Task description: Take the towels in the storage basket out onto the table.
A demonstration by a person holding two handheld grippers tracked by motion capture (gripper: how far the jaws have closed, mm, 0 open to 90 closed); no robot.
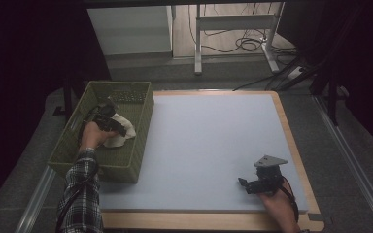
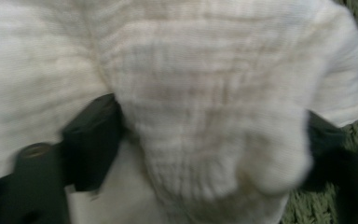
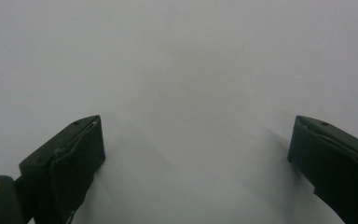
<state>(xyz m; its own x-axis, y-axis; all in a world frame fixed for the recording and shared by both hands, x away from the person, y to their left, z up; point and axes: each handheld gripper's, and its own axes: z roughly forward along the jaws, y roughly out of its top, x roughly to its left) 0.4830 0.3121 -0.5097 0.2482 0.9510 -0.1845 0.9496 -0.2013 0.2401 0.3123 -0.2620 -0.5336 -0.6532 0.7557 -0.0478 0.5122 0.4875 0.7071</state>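
Over at the left edge of the tabletop, the green woven basket (image 1: 141,121) is where the action is. From the high view the left gripper (image 1: 118,127) is down inside it, plaid sleeve (image 1: 80,194) leading in from the bottom, and the cream cloth (image 1: 121,133) lies crumpled on the basket floor, against the right-hand wall and about midway along it. From up here the cloth is a small pale lump partly under the gripper; how the jaws sit on it cannot be read at this distance.

The left gripper view settles that. The cloth (image 2: 205,107) bulges up close to the lens, its waffle weave plain, and a thick fold runs between the two black jaws, one dark finger (image 2: 91,140) pressed into it on the left, the other half buried on the right. So those jaws are clenched on a bunch of the cloth, set fairly wide around the wad. A strip of green weave shows at the right edge.

Long axis? The cloth is bunched, so it has no clear direction; from above the lump stretches roughly along the basket's length.

The right gripper (image 1: 252,184) sits low near the front right corner of the pale blue mat (image 1: 213,145). The right gripper view shows its jaws spread wide, released, with bare mat between them.
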